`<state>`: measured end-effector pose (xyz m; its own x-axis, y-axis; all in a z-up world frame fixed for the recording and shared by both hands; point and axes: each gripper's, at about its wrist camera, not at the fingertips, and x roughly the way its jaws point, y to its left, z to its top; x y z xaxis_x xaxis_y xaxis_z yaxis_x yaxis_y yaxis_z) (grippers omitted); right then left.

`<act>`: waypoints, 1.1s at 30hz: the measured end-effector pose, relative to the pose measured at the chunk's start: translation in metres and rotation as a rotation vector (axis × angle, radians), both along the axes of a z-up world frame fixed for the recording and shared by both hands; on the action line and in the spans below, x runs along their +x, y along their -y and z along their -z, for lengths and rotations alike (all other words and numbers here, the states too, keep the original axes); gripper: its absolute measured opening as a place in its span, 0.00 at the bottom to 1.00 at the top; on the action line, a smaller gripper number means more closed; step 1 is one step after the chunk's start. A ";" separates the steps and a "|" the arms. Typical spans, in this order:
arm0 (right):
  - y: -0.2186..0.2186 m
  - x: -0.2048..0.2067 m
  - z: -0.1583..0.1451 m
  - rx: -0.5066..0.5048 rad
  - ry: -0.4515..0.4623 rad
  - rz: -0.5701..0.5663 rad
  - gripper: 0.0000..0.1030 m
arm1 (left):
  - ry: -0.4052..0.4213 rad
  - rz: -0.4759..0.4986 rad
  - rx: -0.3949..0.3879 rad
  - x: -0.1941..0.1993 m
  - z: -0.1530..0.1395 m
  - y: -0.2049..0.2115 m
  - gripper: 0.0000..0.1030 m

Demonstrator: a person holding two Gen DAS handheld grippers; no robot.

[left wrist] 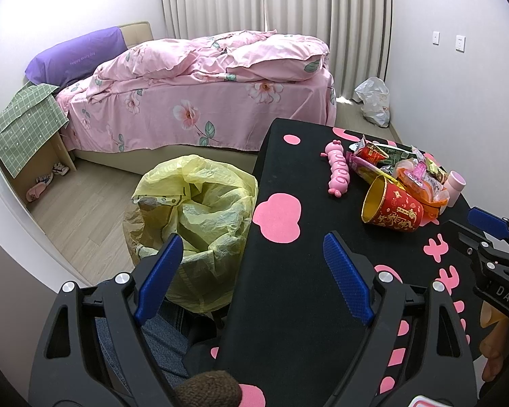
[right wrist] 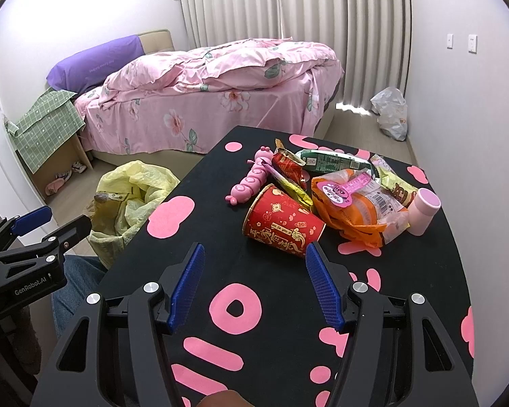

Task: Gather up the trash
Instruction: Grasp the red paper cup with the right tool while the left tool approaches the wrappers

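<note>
Your right gripper [right wrist: 254, 285] hangs over the black table with pink shapes [right wrist: 200, 264], its blue-padded fingers spread wide and holding nothing. That spread suits the red paper cup with gold print [right wrist: 283, 225], which lies on its side just past the tips at 12 o'clock, mouth facing 10 o'clock.

Behind the cup, from 12 to 2 o'clock, the rest of the trash sits in one loose heap: a torn orange plastic snack bag [right wrist: 359, 210], a red-and-gold foil wrapper [right wrist: 288, 166] and a green foil packet [right wrist: 332, 162]. A pink caterpillar toy [right wrist: 251, 179] and a small pink bottle [right wrist: 424, 212] flank the heap; neither looks like trash to me.

Your left gripper [left wrist: 251, 278] is also wide apart and empty, straddling the table edge. At its 11 o'clock the bin lined with a yellow plastic bag [left wrist: 200, 210] stands on the floor against the table's side, so a short carry should reach it.
</note>
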<state>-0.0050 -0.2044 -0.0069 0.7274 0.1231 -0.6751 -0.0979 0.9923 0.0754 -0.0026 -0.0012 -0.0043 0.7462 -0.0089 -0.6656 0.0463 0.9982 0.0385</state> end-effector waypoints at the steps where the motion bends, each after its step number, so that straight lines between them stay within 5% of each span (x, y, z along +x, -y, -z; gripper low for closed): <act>1: -0.001 0.001 -0.001 -0.001 0.000 0.001 0.57 | 0.000 0.000 0.000 0.000 0.000 0.000 0.78; 7: 0.015 0.003 -0.003 -0.058 0.027 0.027 0.57 | 0.017 0.027 -0.022 0.002 0.005 0.006 0.78; 13: 0.085 0.004 -0.008 -0.109 0.151 0.139 0.57 | 0.037 0.197 -0.151 0.035 0.014 0.023 0.78; 20: 0.150 0.014 0.015 -0.152 0.107 0.222 0.57 | 0.016 0.418 -0.216 0.074 0.027 0.078 0.82; 24: 0.166 0.018 0.028 -0.098 0.117 0.207 0.57 | -0.013 0.415 -0.253 0.103 0.032 0.096 0.86; 28: 0.173 0.033 0.043 -0.014 0.085 0.165 0.57 | -0.045 0.406 -0.212 0.127 0.039 0.104 0.86; 30: 0.166 0.046 0.051 0.016 0.008 0.089 0.57 | -0.042 0.400 -0.182 0.140 0.042 0.105 0.86; 33: 0.141 0.052 0.055 0.015 0.011 -0.044 0.57 | -0.035 0.379 -0.169 0.154 0.039 0.097 0.85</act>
